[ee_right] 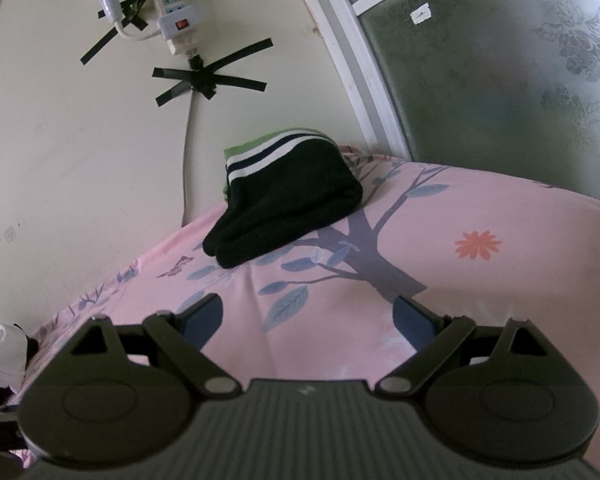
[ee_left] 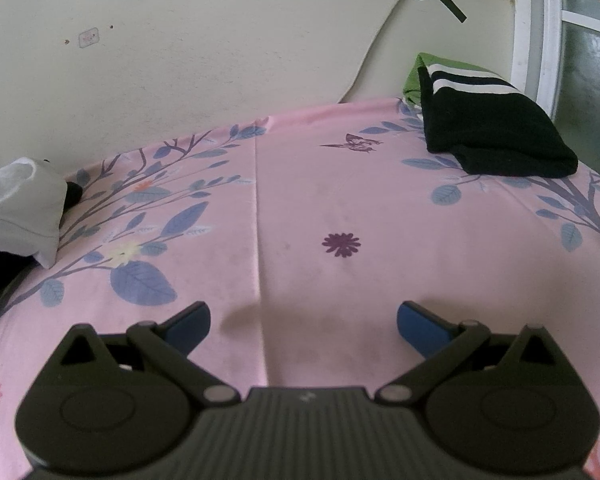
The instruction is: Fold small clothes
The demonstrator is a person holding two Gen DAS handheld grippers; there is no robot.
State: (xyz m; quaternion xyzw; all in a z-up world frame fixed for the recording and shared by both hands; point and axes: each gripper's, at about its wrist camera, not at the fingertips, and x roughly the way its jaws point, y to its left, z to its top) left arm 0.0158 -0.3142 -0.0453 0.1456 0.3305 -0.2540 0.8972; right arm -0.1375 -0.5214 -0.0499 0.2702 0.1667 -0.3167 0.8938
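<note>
The left gripper (ee_left: 302,320) is hovering over the near middle of the pink floral sheet (ee_left: 340,200), its blue-padded jaws standing wide apart and holding nothing. The right gripper (ee_right: 308,320) is hanging over the same sheet nearer its right side, jaws likewise spread and empty. Farther along, at the left edge, a crumpled white garment (ee_left: 20,204) is lying in a heap. At the far right corner, close to the wall, a folded black garment with white stripes (ee_left: 496,128) is resting on top of a green folded piece (ee_left: 414,76). No containers are showing in either view.
</note>
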